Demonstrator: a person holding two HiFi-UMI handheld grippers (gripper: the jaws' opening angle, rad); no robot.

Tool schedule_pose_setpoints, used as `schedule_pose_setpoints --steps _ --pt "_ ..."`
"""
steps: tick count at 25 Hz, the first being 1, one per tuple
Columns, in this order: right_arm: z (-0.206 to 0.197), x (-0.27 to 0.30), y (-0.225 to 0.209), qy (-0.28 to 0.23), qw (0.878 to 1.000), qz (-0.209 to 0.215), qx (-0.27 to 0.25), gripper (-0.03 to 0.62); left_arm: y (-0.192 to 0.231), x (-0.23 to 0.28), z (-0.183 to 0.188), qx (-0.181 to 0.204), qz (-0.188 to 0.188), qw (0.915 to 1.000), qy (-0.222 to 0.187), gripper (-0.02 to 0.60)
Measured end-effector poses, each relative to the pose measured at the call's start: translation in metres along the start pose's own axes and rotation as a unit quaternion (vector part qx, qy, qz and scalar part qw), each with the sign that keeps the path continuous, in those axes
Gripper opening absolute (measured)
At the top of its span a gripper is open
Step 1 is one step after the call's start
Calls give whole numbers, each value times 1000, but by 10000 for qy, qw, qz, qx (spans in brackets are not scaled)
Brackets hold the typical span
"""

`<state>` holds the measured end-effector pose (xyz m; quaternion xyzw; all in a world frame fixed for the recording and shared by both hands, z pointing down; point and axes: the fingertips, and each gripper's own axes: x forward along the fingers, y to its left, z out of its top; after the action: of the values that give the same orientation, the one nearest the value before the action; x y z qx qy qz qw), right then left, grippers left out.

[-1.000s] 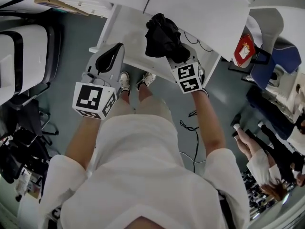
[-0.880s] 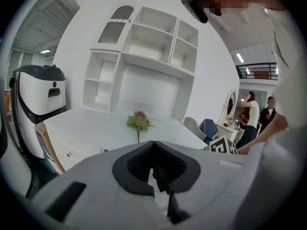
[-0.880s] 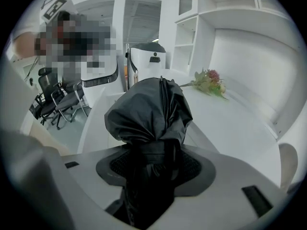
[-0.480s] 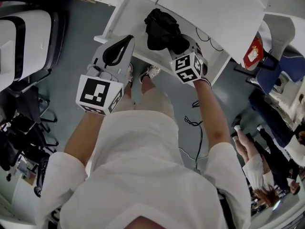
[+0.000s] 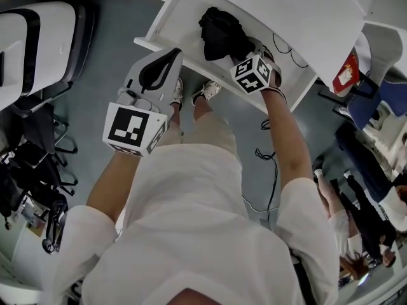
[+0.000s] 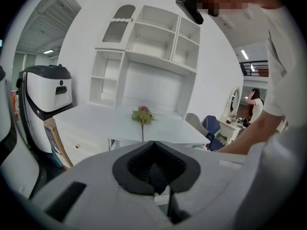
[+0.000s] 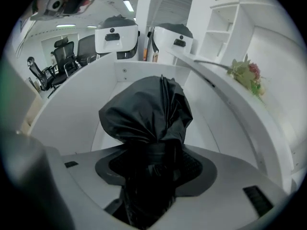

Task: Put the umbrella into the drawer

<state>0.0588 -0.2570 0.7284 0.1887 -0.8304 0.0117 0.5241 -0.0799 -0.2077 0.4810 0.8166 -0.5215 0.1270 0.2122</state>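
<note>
A black folded umbrella (image 5: 222, 33) hangs over the inside of the open white drawer (image 5: 181, 14) below the desk. My right gripper (image 5: 245, 51) is shut on its lower part, pointing steeply down. In the right gripper view the bunched black fabric (image 7: 148, 111) rises from between the jaws of the right gripper (image 7: 153, 176), with the drawer's white wall (image 7: 79, 109) behind it. My left gripper (image 5: 173, 54) is shut and holds nothing; its tip is by the drawer's front edge, left of the umbrella. The left gripper (image 6: 153, 145) looks level across the room.
The white desktop (image 5: 299, 18) overhangs the drawer at the back, with a flower (image 6: 142, 115) lying on it. A white rounded machine (image 5: 32, 49) and black chairs (image 5: 25, 189) stand to the left. A cable (image 5: 270, 176) lies on the floor. A person (image 5: 362, 221) stands at the right.
My right gripper has sunk with the umbrella, down toward the drawer's inside, and rolled. My left gripper has edged slightly closer to the drawer's front.
</note>
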Motion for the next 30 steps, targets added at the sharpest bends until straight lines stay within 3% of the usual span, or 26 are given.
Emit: schedule_pose_setpoints --steps 6,9,11,17,25,28,30 --pt "-7 11 1 263 9997 3 -19 264 0 -14 -4 -36 57 10000 -50 14" --pt "-7 9 1 260 9993 -29 255 326 -3 -19 -3 -44 31 9999 -101 14" --pt "-7 4 -1 289 9990 -130 301 365 -4 -22 -1 -16 -18 9999 -130 14" --pt "2 -40 -14 -42 9964 -767 352 364 -2 -32 4 17 -163 9996 -236 14" --pt "11 -106 -26 -368 9850 -1382 964 279 -7 -46 23 254 -457 9977 -421 14" --pt "18 -131 -25 -611 9749 -1600 1420 210 -7 -52 30 315 -543 9967 -514 14" --pt "21 -148 -25 -799 9643 -1771 1802 131 -9 -54 34 379 -634 9957 -564 14"
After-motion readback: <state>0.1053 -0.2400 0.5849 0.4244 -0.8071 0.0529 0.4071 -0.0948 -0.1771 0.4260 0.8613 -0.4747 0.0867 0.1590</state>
